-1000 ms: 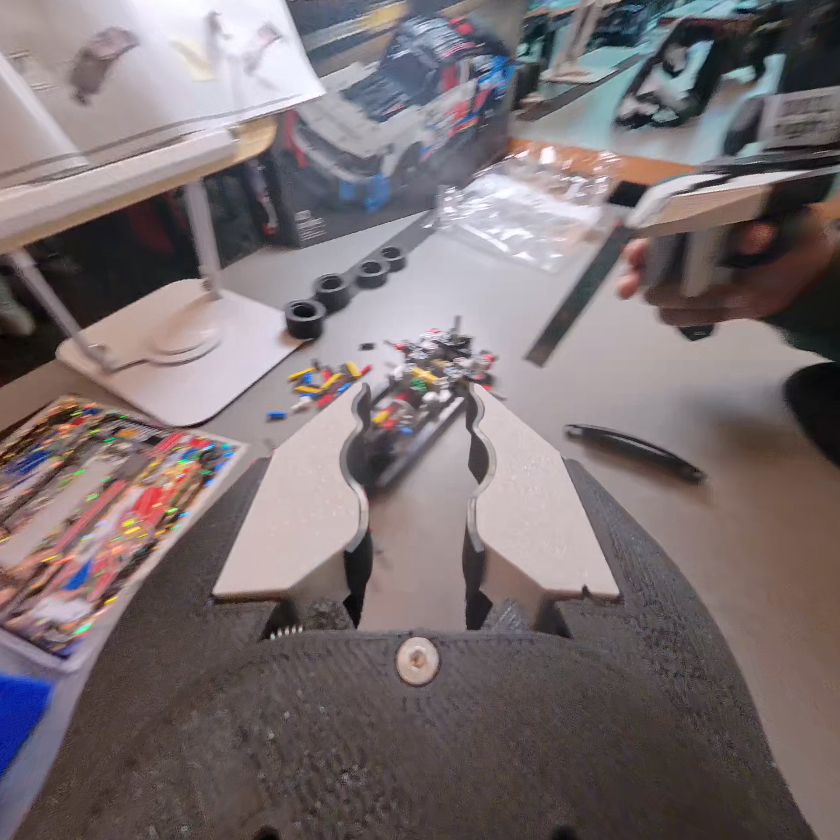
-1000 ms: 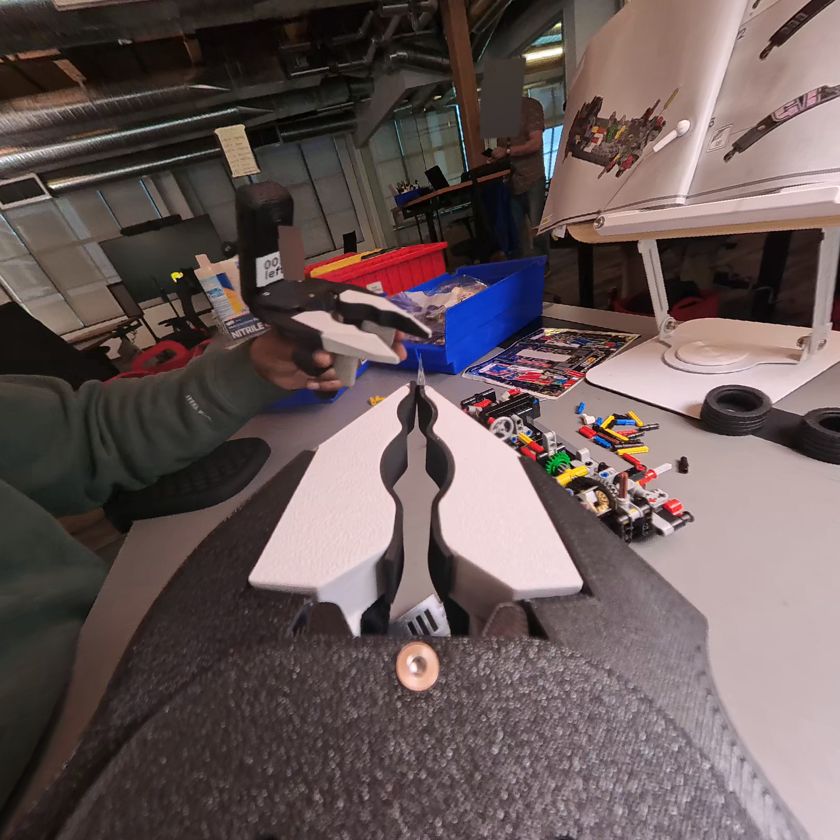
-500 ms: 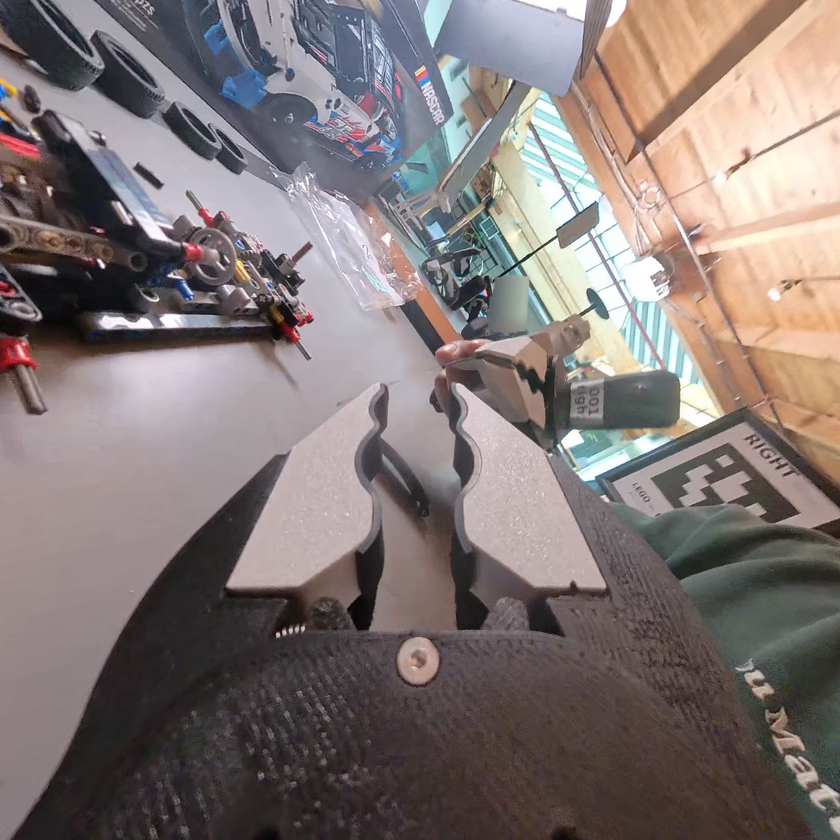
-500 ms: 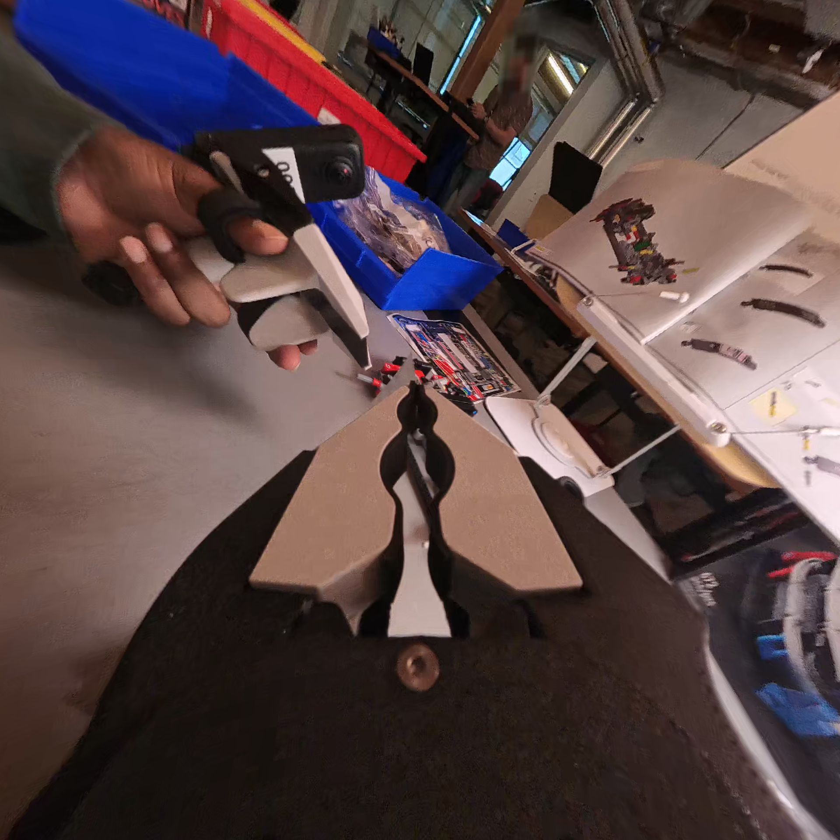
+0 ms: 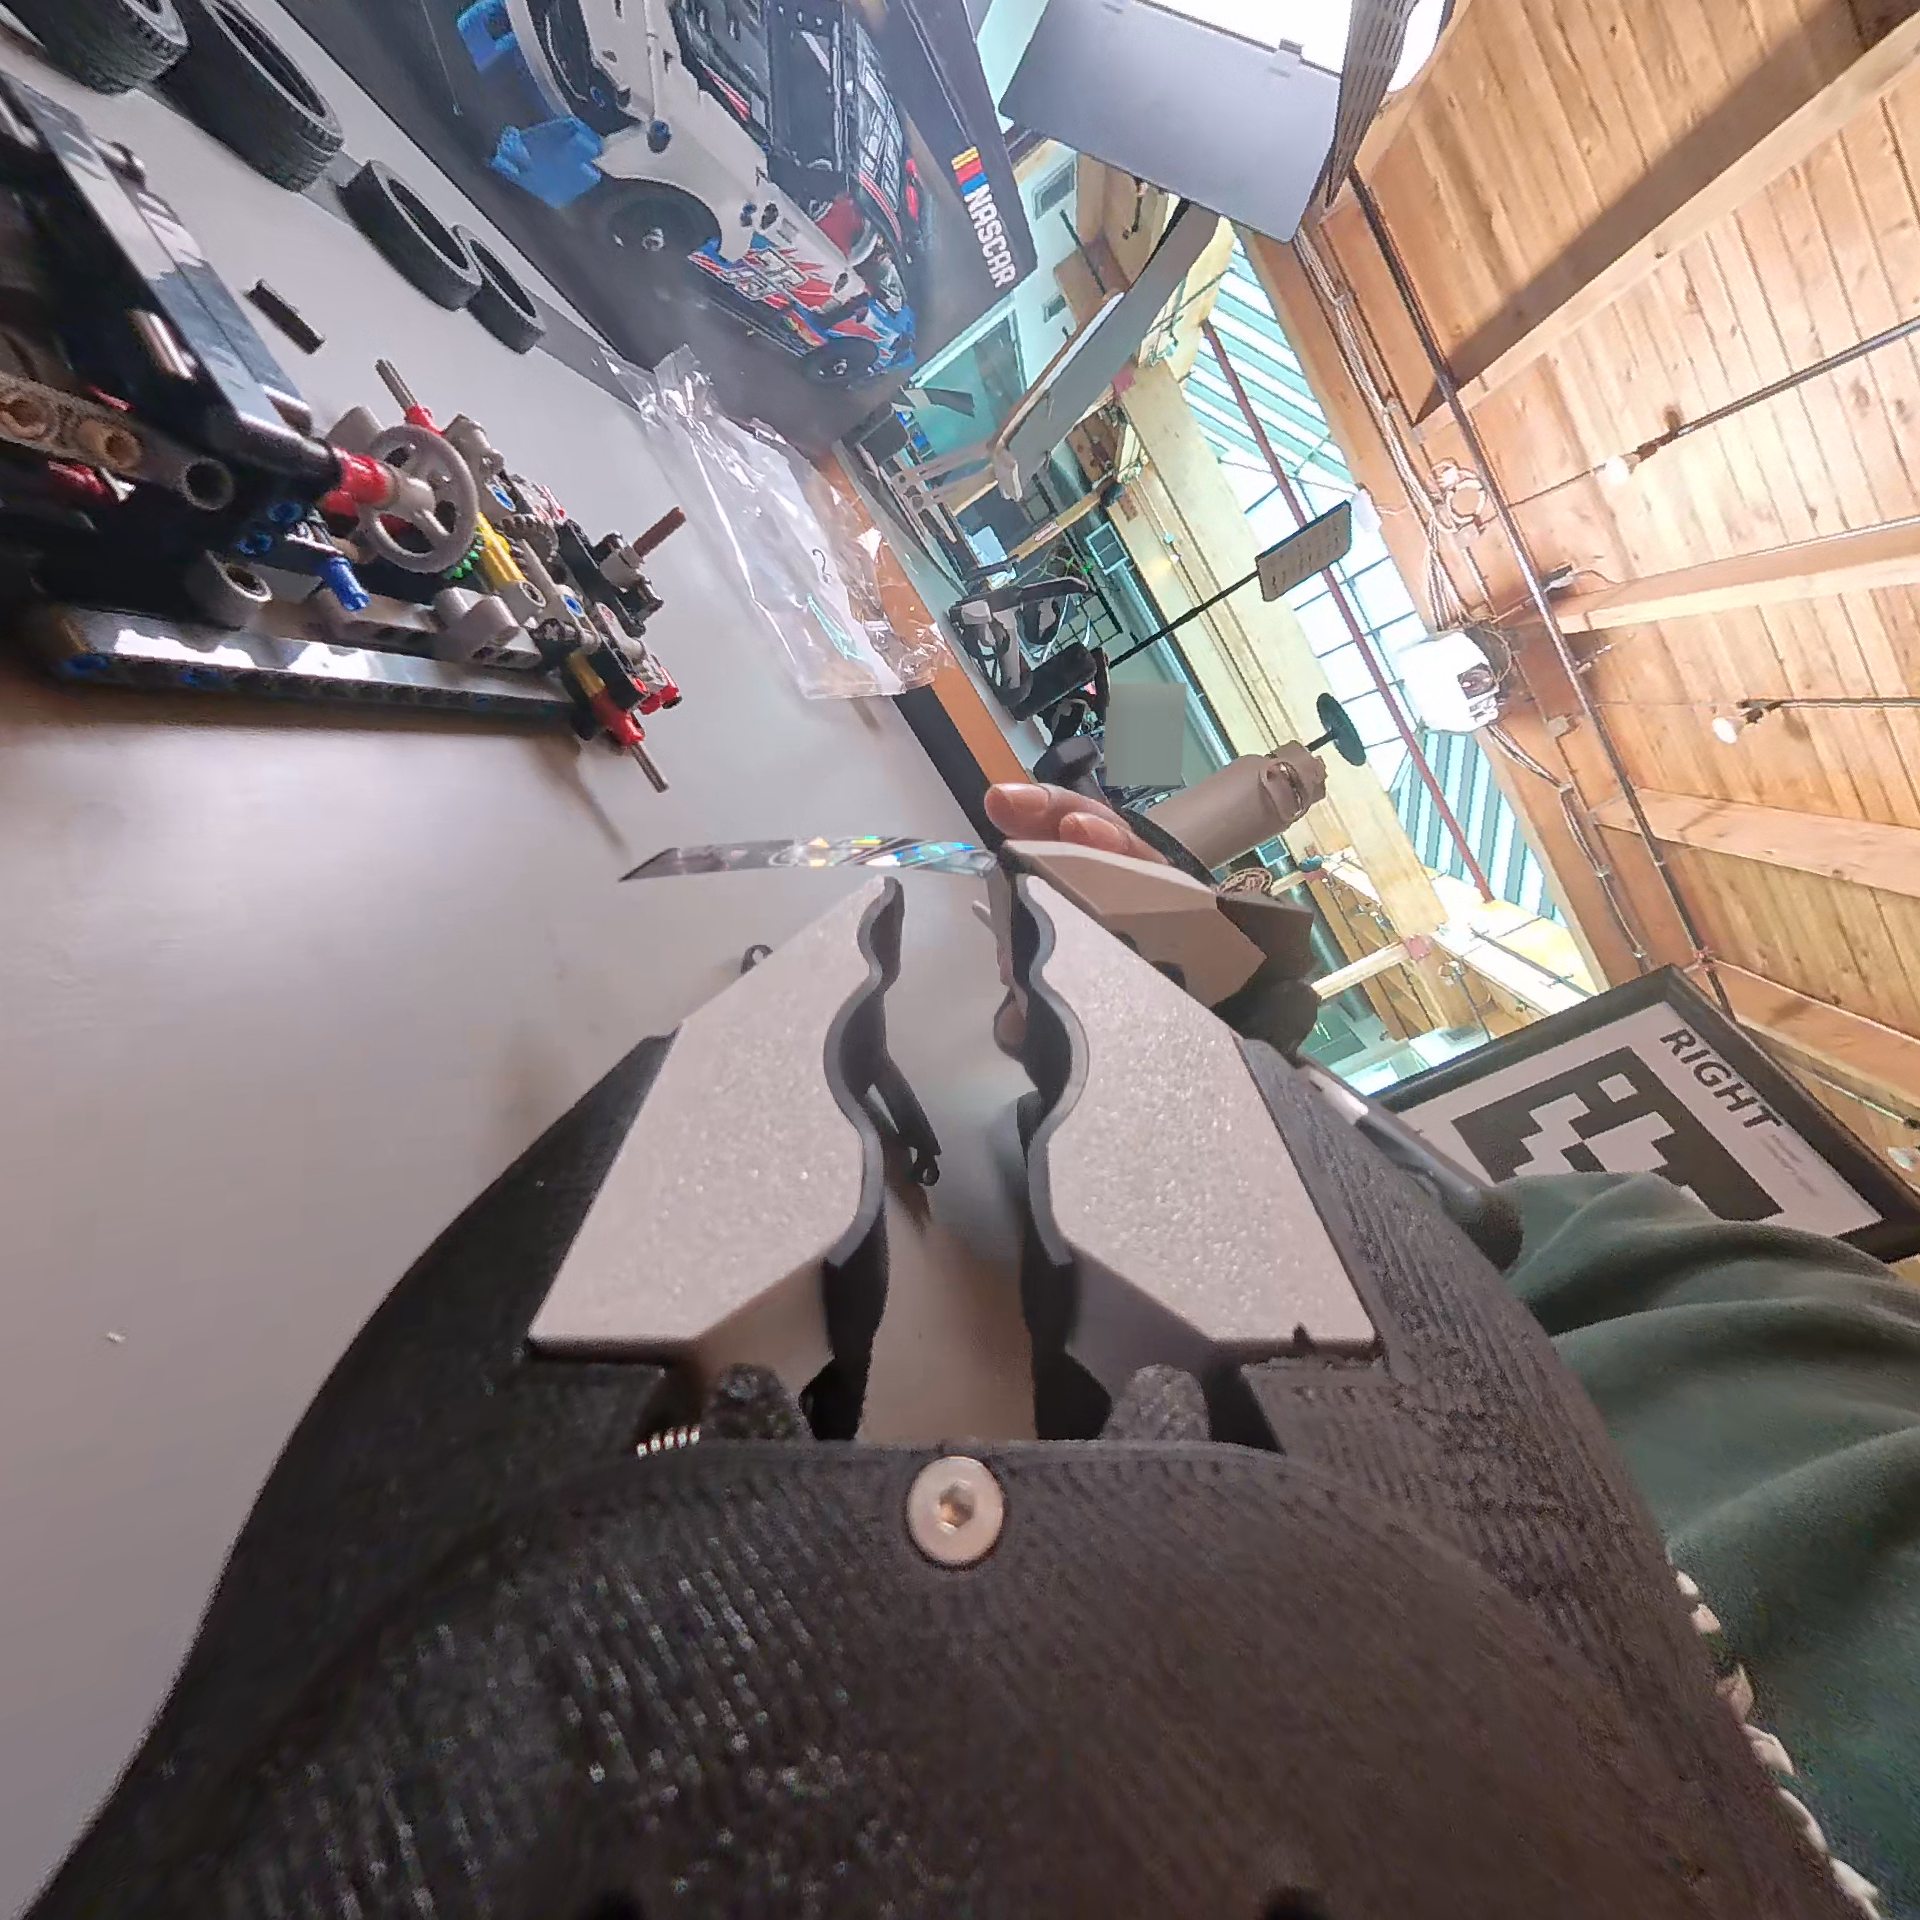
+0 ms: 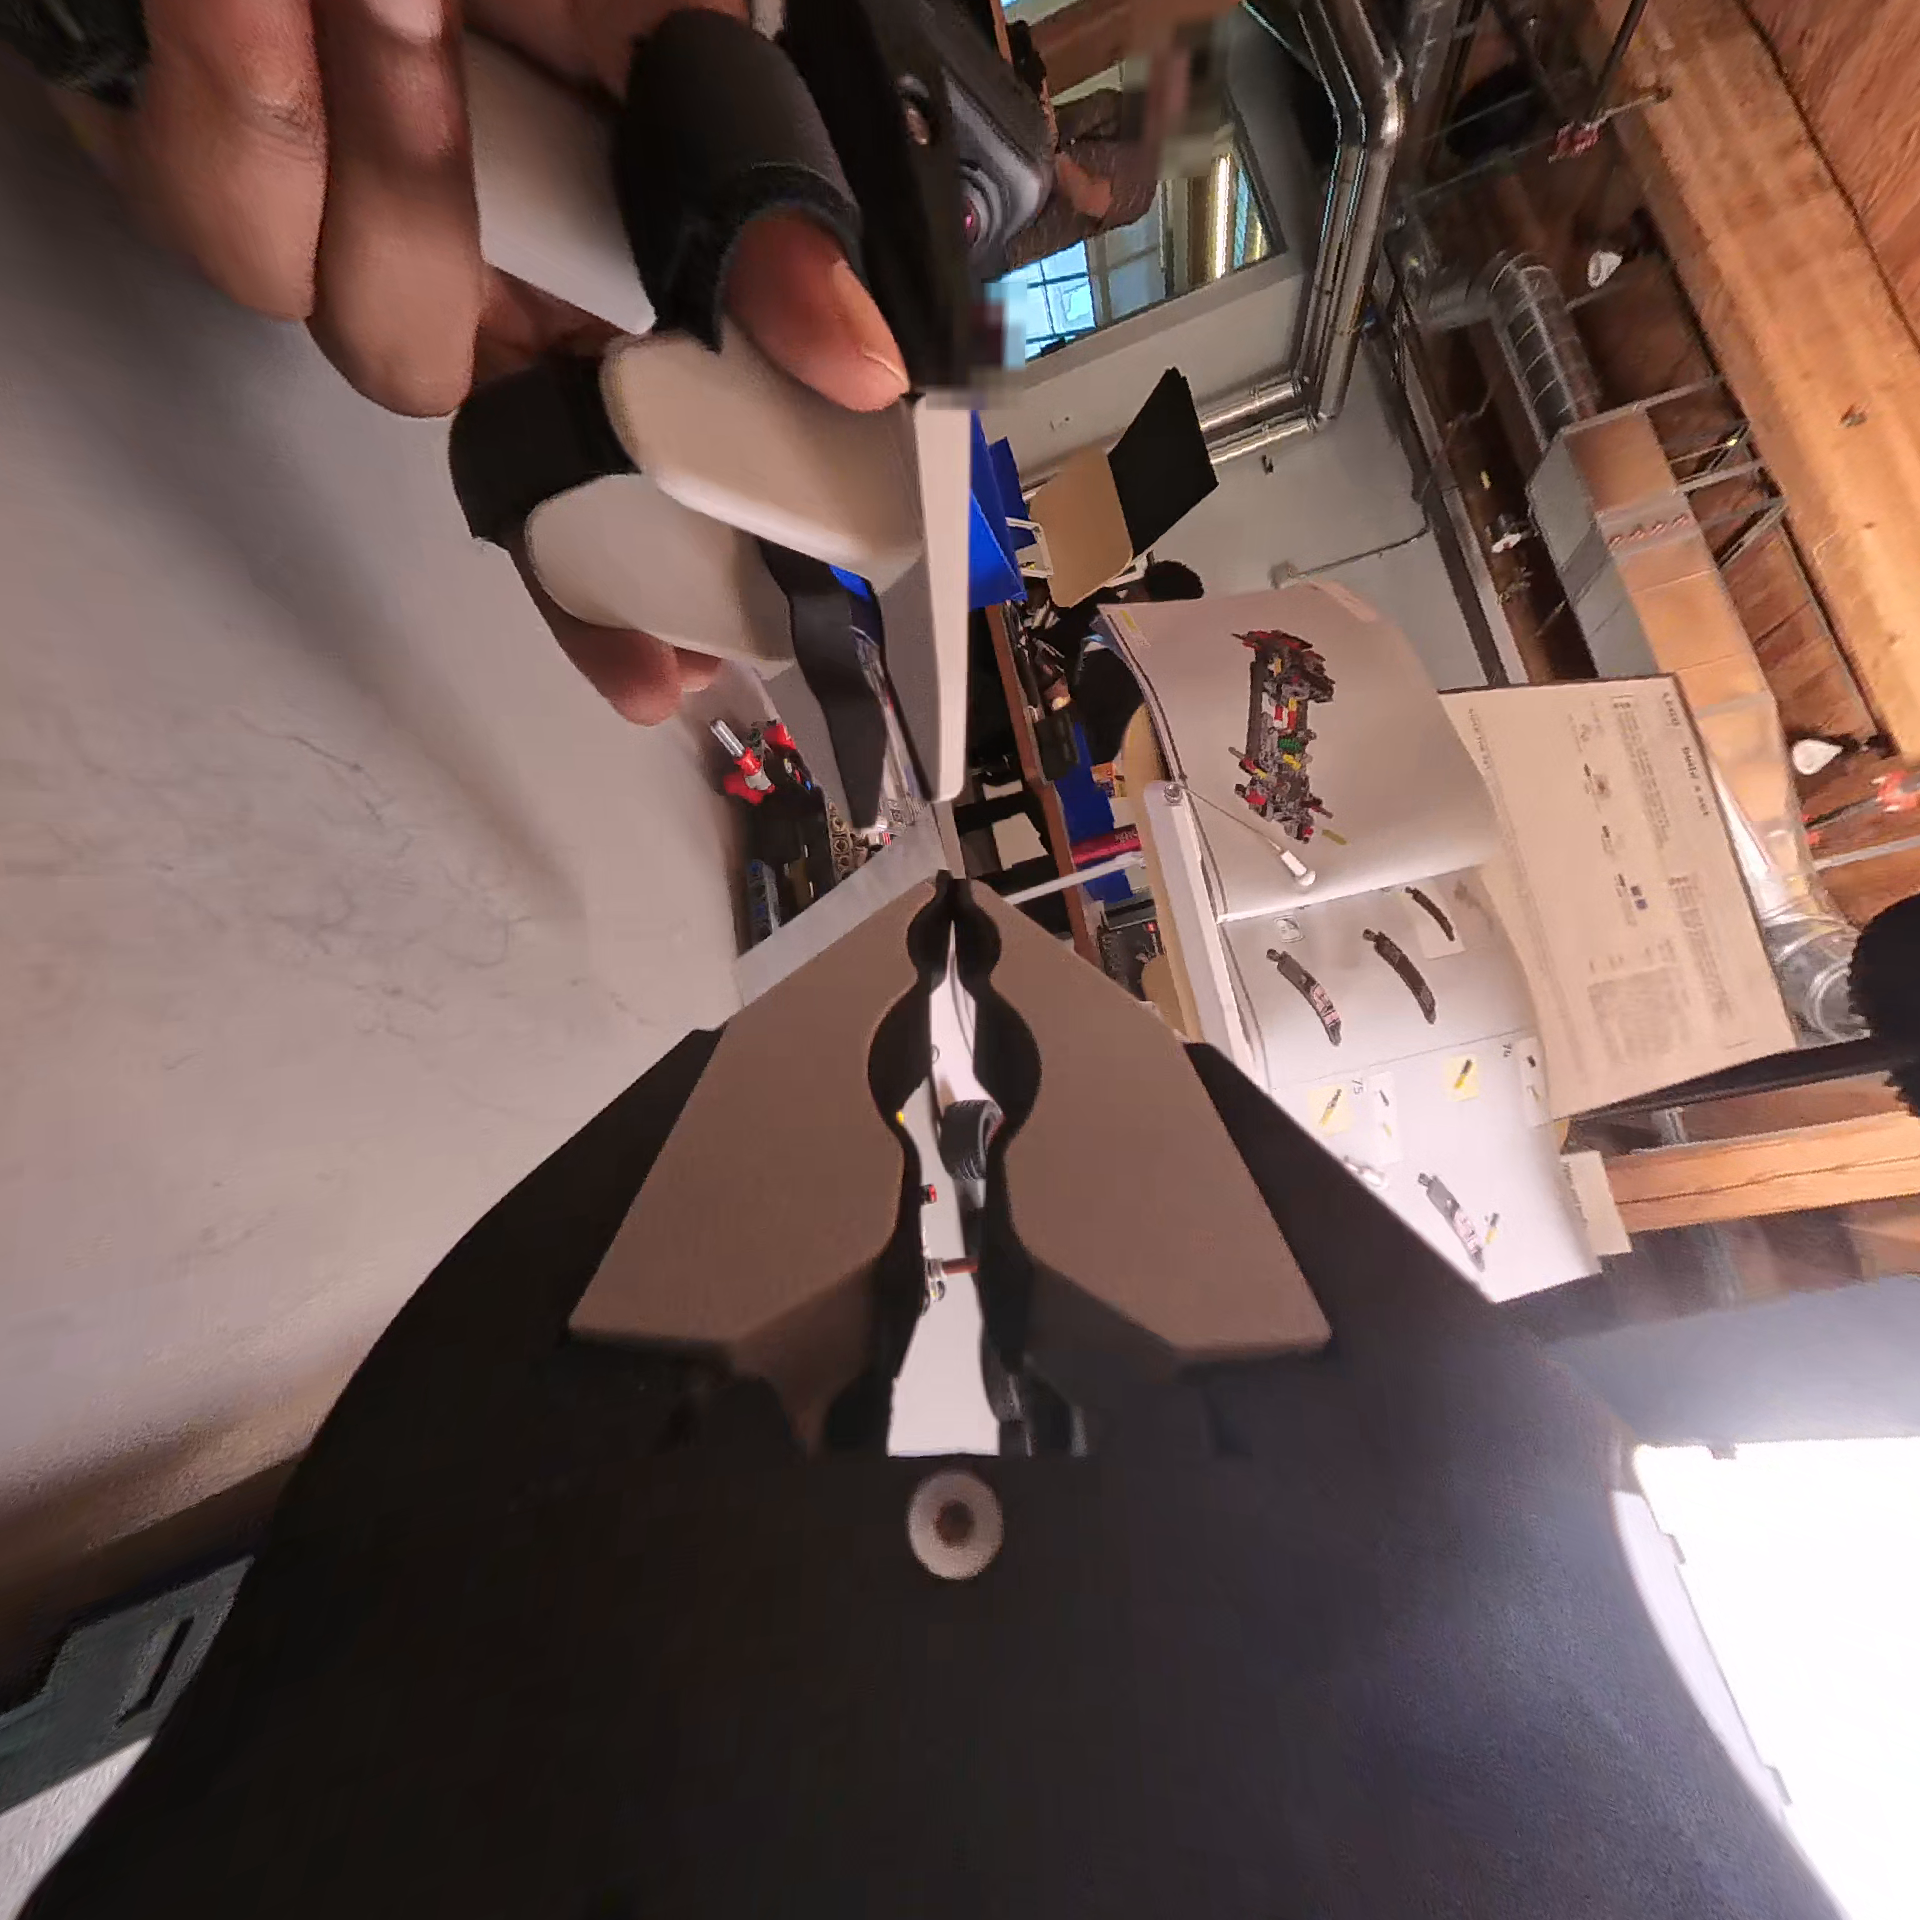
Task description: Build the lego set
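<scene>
My left gripper (image 5: pixel 951 909) is open and empty, rolled on its side low over the grey table (image 5: pixel 312 1039). A black curved lego piece (image 5: pixel 899 1112) lies on the table and shows between its fingers. My right gripper (image 6: pixel 945 883) is shut on a thin shiny sticker strip (image 5: pixel 810 857). The left wrist view shows the right gripper (image 5: pixel 1013 862) just beyond the left fingertips, the strip sticking out to the left. The strip (image 6: pixel 842 914) shows edge-on in the right wrist view, with the left gripper (image 6: pixel 925 790) close above. The part-built lego chassis (image 5: pixel 312 540) lies farther off.
Black tyres (image 5: pixel 410 234) line up by the set's box (image 5: pixel 748 156). A clear plastic bag (image 5: pixel 810 582) lies past the chassis. The open instruction booklet (image 6: pixel 1351 831) stands on a white stand. A blue bin (image 6: pixel 992 540) is behind the left gripper. A green sleeve (image 5: pixel 1714 1403) is at the right.
Both grippers have rolled and come close together. The right gripper with its strip now sits right at the left fingertips. The left gripper stays open, the right stays shut.
</scene>
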A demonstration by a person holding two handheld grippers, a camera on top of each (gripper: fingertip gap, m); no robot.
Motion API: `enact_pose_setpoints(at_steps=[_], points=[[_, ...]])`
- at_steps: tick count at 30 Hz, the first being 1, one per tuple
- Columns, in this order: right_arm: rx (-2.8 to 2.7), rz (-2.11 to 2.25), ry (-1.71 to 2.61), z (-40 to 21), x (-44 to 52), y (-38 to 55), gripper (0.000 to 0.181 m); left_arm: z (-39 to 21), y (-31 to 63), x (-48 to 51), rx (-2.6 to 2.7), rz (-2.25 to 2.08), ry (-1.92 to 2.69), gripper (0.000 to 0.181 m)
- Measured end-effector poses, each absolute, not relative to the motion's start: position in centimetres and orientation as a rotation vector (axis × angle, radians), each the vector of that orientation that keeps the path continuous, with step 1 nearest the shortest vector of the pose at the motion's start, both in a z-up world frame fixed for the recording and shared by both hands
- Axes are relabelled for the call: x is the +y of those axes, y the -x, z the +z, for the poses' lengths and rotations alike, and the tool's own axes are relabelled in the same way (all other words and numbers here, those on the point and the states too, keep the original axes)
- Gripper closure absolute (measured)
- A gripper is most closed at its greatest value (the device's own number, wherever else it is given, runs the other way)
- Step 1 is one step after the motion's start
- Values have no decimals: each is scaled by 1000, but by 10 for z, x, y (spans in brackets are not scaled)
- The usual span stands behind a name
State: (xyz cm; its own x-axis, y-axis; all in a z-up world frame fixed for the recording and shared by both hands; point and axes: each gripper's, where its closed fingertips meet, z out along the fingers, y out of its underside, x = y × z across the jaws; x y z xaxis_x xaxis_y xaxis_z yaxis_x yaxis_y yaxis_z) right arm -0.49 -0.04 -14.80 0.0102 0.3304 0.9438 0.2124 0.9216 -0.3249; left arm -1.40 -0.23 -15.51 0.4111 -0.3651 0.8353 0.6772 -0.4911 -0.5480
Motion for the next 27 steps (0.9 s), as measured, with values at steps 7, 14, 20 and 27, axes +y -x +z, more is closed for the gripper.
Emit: enact_pose_setpoints(at_steps=[7,14,20,27], points=[[-1570,22,398,-151,-2,8,181,-158,17,-1,-314,-1286,1664,167],[-1575,-4,370,-154,-6,10,181,-160,22,0,-346,-1284,1655,175],[-1567,-13,362,-154,-6,11,181,-161,22,-1,-326,-1261,1670,181],[-1555,-22,395,-153,2,10,181,-160,30,0,-364,-1281,1655,172]])
